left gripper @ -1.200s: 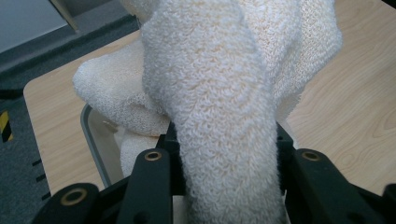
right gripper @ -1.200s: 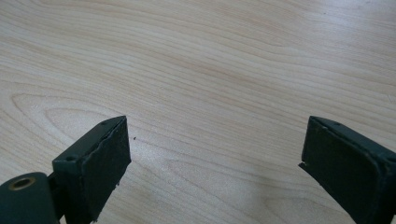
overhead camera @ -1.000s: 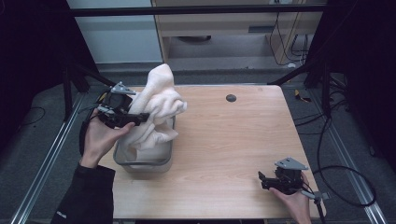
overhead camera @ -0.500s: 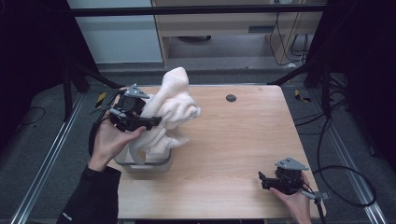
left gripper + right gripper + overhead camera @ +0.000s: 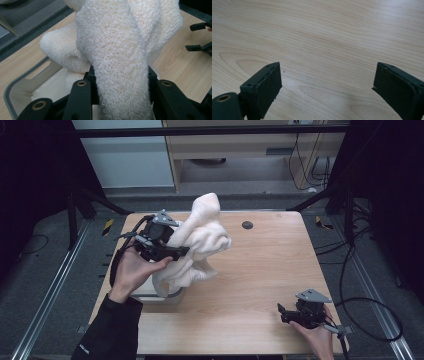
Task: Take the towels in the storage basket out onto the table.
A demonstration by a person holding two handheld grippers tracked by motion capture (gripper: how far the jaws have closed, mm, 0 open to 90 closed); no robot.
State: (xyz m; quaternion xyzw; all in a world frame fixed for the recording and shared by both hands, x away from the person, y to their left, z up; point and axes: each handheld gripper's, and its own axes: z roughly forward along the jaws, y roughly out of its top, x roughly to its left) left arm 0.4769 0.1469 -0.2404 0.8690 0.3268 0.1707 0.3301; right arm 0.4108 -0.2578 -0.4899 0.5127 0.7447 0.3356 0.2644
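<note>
The left tool (image 5: 170, 251) pinches a cream towel (image 5: 200, 245) by a thick fold, its jaws pressed against the cloth on both sides, and holds it up over the grey bin (image 5: 167, 296) near the left edge of the wooden surface (image 5: 260, 270). The towel's lower end hangs down to the bin's rim, so the job in hand looks like lifting it out. To do that well, the lift probably needs to go high enough for the trailing end to clear the rim before moving right, otherwise the cloth may drag the bin along. The grip sits on a bunched fold, which should hold if the pressure is kept. The right tool (image 5: 287, 314) rests near the right front corner, jaws spread and empty, well apart from the towel. The towel hides most of the bin, so whether anything else lies inside is hard to tell, and the small dark round spot (image 5: 247, 225) far back stays unclear.
</note>
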